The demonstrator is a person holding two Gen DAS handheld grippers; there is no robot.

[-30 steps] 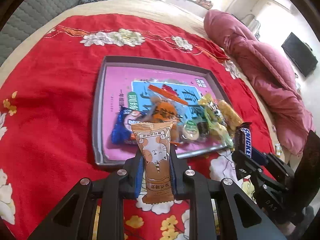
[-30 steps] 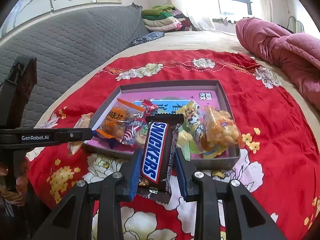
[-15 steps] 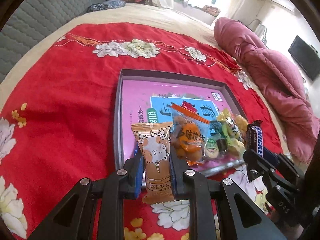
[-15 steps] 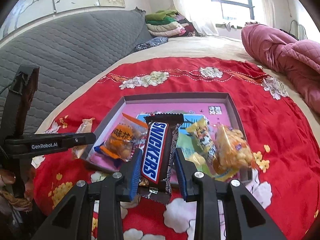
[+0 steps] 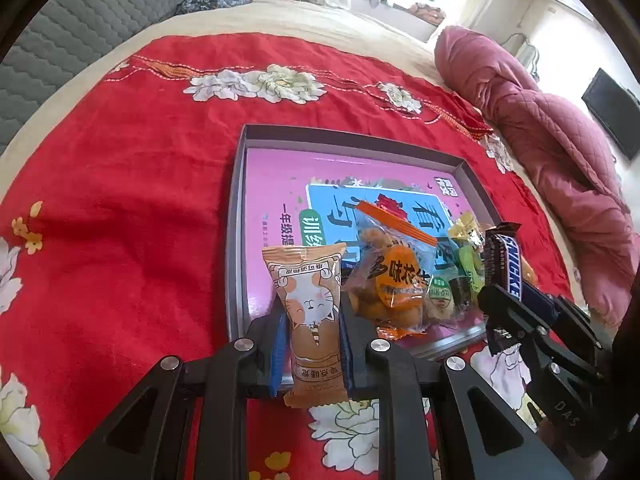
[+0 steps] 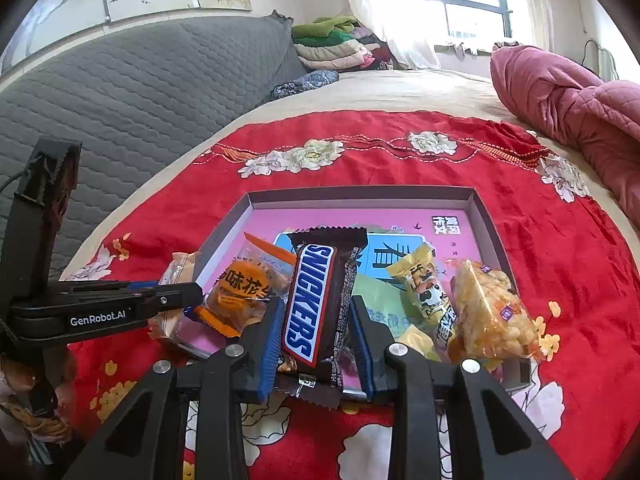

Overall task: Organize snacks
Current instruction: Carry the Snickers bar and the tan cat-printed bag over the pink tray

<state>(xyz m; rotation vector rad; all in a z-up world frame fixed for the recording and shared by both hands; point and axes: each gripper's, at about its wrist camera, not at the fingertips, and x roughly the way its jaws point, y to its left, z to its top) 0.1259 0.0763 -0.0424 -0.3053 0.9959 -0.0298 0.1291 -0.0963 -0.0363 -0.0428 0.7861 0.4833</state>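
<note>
My left gripper (image 5: 310, 312) is shut on an orange cat-print snack packet (image 5: 310, 312), held upright over the near left corner of the grey tray (image 5: 236, 216). My right gripper (image 6: 316, 308) is shut on a Snickers bar (image 6: 316, 300) above the tray's near edge (image 6: 486, 208). In the left wrist view the right gripper (image 5: 516, 312) with the Snickers bar (image 5: 506, 260) shows at the right. Inside the tray lie an orange bag of peanuts (image 5: 390, 284), a yellow-wrapped snack (image 6: 428, 288) and a clear bag of puffed snacks (image 6: 490, 312).
The tray sits on a red flowered cloth (image 5: 120, 200) spread over a bed. A pink quilt (image 5: 552, 148) is bunched at the right. A grey quilted headboard (image 6: 140, 92) stands at the left, with folded clothes (image 6: 332, 44) at the far end.
Both grippers have shifted along the tray's near side with their snacks still held; in the left wrist view the tray has slid rightward, and in the right wrist view it looks nearer.
</note>
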